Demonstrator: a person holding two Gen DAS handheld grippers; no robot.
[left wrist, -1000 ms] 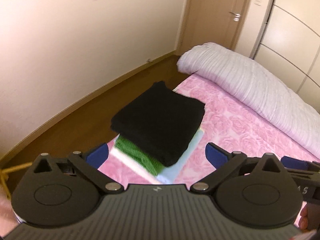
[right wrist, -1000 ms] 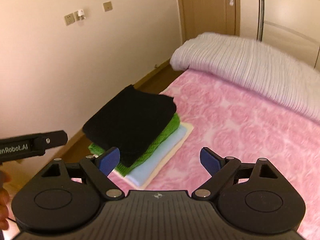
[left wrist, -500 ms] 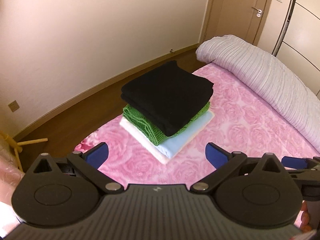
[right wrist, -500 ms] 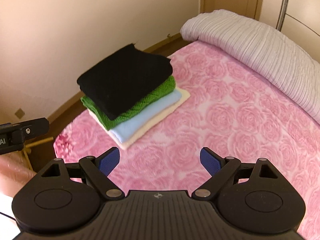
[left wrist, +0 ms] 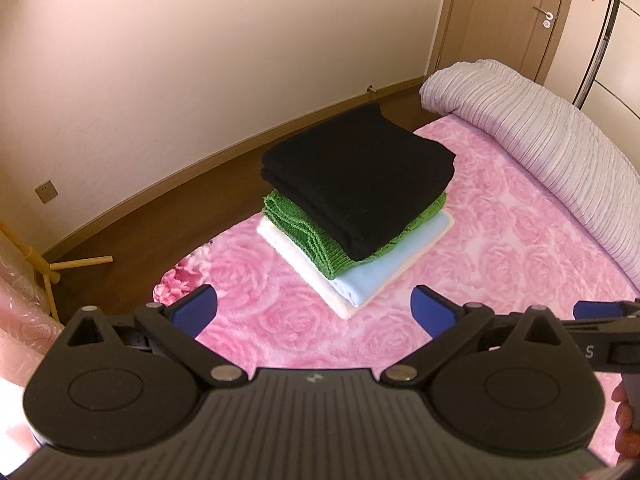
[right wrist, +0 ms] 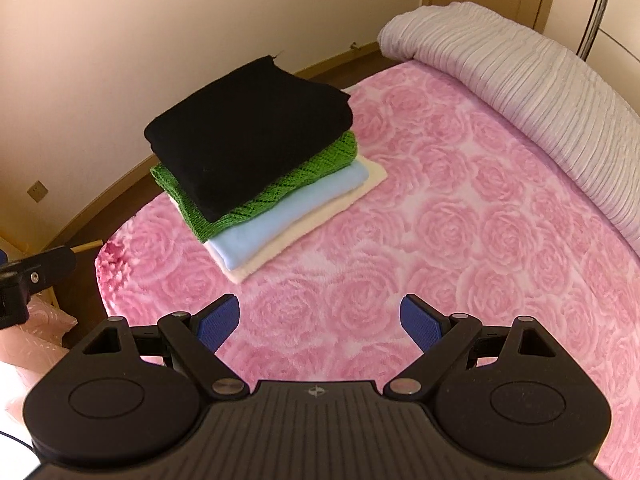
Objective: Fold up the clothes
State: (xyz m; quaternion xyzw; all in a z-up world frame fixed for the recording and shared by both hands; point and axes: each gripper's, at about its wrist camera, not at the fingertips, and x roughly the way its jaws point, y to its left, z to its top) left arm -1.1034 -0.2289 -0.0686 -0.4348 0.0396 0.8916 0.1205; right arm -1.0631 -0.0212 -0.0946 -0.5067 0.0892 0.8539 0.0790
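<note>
1. Right claw only partly seen in the left view, at its right edge; a fingertip cut off beside it.
2. Bed has a pink rose cover; striped duvet rolled at its far side. Brown floor, beige wall, door behind.
3. Stack sits near the bed's corner: black on top, green knit, light blue, cream at the bottom. Folded, edges roughly aligned.
4. Left claw wide open, empty, above the bed short of the stack.
5. Right claw wide open, empty, likewise.
</note>
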